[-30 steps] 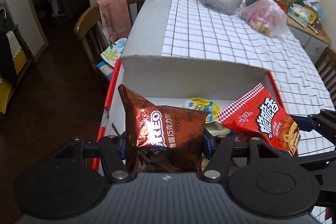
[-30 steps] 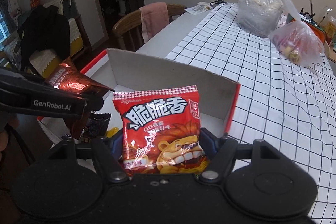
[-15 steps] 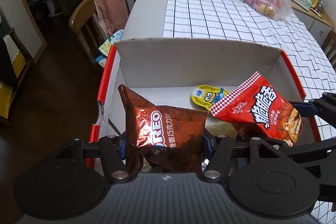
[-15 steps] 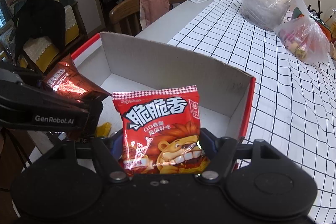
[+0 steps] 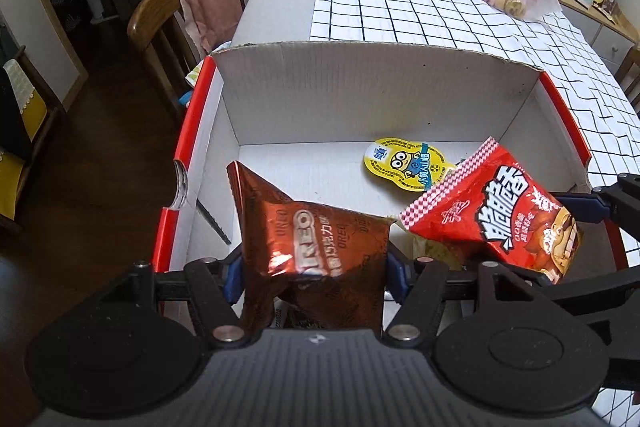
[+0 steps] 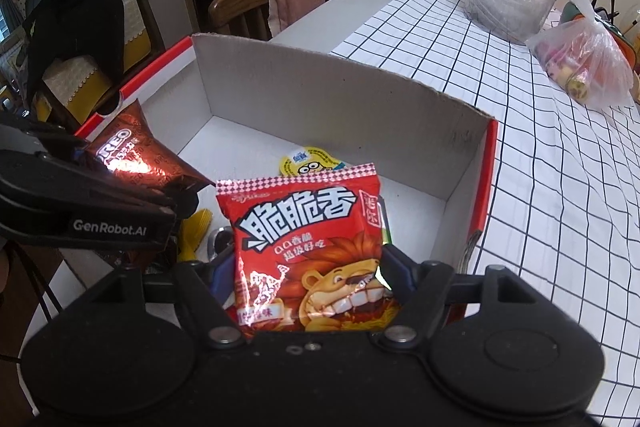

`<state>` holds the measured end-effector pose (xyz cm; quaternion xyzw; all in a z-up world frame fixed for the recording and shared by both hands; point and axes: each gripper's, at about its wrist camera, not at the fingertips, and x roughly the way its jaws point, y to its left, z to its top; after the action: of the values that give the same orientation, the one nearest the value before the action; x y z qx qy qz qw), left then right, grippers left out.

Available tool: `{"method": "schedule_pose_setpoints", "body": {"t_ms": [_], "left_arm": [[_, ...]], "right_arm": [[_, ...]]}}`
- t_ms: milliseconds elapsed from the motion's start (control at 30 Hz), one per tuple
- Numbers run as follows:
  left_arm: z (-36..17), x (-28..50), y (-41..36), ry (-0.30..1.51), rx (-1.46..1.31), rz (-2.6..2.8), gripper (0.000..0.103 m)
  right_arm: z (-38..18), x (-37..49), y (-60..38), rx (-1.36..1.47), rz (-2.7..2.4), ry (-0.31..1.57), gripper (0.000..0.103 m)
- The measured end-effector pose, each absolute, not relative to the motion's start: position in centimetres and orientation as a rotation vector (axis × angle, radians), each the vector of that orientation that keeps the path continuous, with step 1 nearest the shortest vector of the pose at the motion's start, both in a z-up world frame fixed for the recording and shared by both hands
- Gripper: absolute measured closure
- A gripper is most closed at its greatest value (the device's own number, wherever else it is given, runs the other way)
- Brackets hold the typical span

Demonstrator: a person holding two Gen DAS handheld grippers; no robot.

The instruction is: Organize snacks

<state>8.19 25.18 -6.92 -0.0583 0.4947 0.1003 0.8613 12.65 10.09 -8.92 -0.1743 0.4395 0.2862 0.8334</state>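
Pinching a brown Oreo packet (image 5: 316, 247), the left gripper (image 5: 314, 273) hovers over the cardboard box (image 5: 376, 95). The right gripper (image 6: 308, 277) pinches a red lion snack bag (image 6: 308, 247) between its fingers. A yellow cartoon-lidded cup (image 5: 408, 165) lies beyond both.

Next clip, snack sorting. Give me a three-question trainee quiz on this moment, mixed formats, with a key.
1. True or false: the left tongs grip the brown Oreo bag.
2. Which item lies on the floor of the cardboard box? A) yellow minion-print pack B) pink towel C) desk lamp
3. Fill in: the right tongs hold a ___ snack bag with a lion.

Key: 1 true; 2 A; 3 red
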Motion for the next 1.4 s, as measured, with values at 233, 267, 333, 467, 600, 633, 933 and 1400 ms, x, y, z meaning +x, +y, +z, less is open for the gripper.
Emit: {"method": "schedule_pose_setpoints", "body": {"t_ms": [233, 267, 333, 467, 600, 633, 933, 1400], "left_arm": [[-6.7, 7.5, 25.1, 1.025, -0.14, 0.206, 0.034], [-6.6, 7.2, 25.1, 1.022, -0.143, 0.206, 0.034], [-6.4, 6.9, 25.1, 1.014, -0.148, 0.205, 0.034], [-5.7, 6.0, 25.0, 0.99, -0.154, 0.2, 0.034], [-4.7, 5.3, 25.2, 0.96, -0.171, 0.196, 0.031], [-4.4, 5.1, 25.2, 0.952, -0.176, 0.192, 0.03], [-1.7, 3.2, 23.9, 0.861, -0.196, 0.154, 0.023], [1.6, -0.1, 21.8, 0.739, -0.198, 0.099, 0.002]], "right_arm": [[-8.4, 12.2, 9.3, -0.343, 0.612, 0.914, 0.018], [-8.2, 12.2, 9.2, -0.337, 0.612, 0.911, 0.018], [-7.8, 12.0, 8.8, -0.322, 0.612, 0.904, 0.016], [-6.7, 11.6, 7.8, -0.294, 0.616, 0.877, 0.013], [-5.3, 11.0, 6.7, -0.262, 0.626, 0.837, 0.009], [-4.9, 10.9, 6.4, -0.255, 0.627, 0.824, 0.008], [-1.3, 9.2, 4.5, -0.202, 0.657, 0.725, 0.001], [1.4, 7.1, 1.3, -0.079, 0.663, 0.628, 0.0]]}}
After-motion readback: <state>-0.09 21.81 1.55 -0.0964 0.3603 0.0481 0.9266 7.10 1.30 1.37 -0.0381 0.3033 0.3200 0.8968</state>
